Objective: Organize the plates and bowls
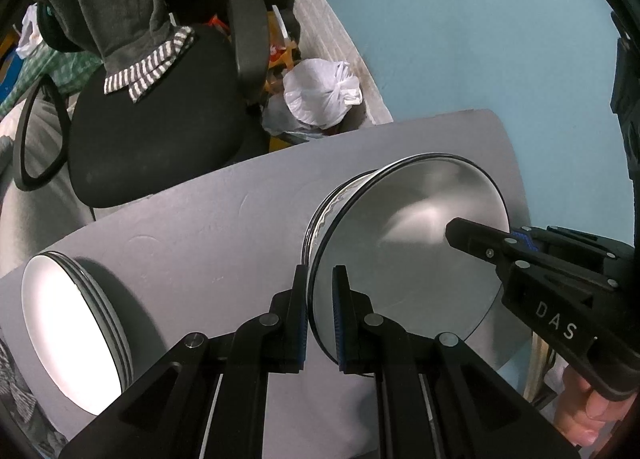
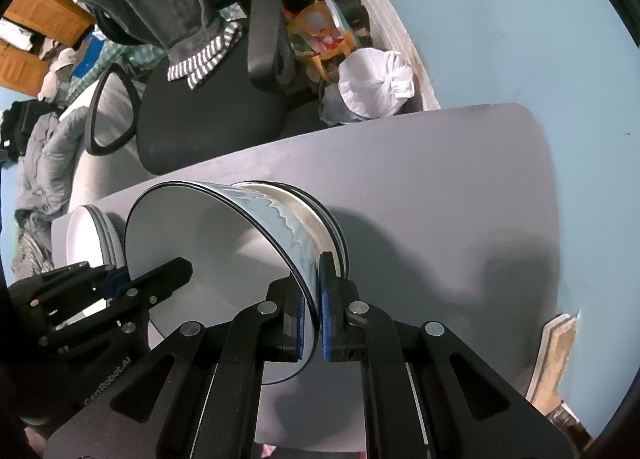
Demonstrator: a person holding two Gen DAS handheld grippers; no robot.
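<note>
Counts: 2 grippers, left gripper (image 1: 320, 315) and right gripper (image 2: 312, 315), 2 fingers each. 2 stacks on 1 grey surface (image 1: 208, 219): bowl stack (image 1: 400, 259), at least 2 bowls, exact number unclear; plate stack (image 1: 76, 323), about 3 rims visible. 1 office chair (image 1: 152, 131). 1 tied white bag (image 1: 320, 91).

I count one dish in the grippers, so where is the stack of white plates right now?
The stack of white plates sits on the grey table, at the lower left of the left wrist view, left of the bowl that both grippers hold.
</note>
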